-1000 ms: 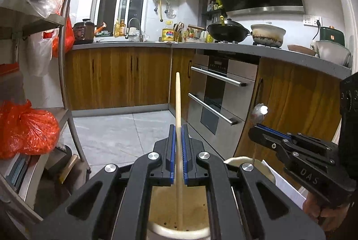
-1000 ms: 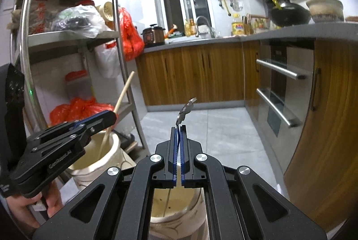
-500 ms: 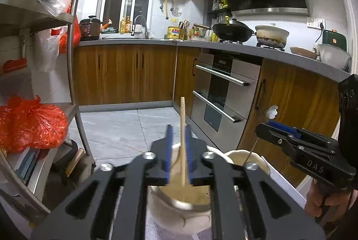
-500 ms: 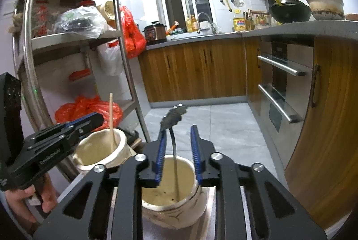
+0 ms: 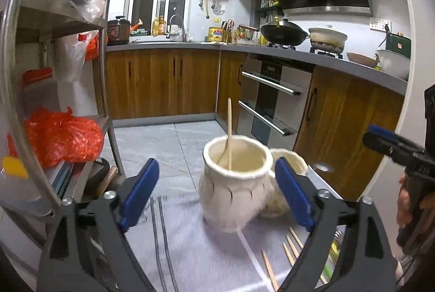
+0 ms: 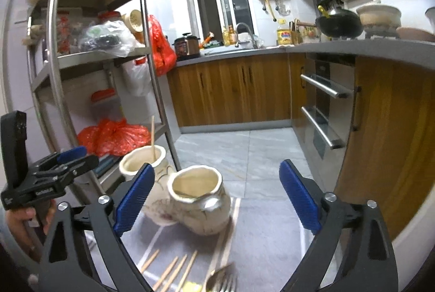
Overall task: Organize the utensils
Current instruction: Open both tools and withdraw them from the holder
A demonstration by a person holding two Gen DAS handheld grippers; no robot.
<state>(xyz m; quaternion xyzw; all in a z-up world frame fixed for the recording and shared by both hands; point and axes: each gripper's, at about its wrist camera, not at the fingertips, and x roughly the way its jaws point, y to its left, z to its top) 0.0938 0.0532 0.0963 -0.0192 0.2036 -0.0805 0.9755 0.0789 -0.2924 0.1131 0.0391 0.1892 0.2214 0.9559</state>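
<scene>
Both the left gripper (image 5: 217, 191) and right gripper (image 6: 217, 199) are hanging wide open, empty. One chopstick (image 5: 229, 134) is standing in the jar (image 5: 236, 183); loose chopsticks (image 6: 174, 271) and a fork (image 6: 227, 283) at six o'clock are waiting, so sorting is barely underway.

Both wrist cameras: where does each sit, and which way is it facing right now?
Left wrist: on the open left gripper, facing the chopstick jar; the right gripper shows.
Right wrist: on the open right gripper, facing the second jar; the left gripper shows.
Shared: both jars, loose chopsticks and the kitchen.
</scene>
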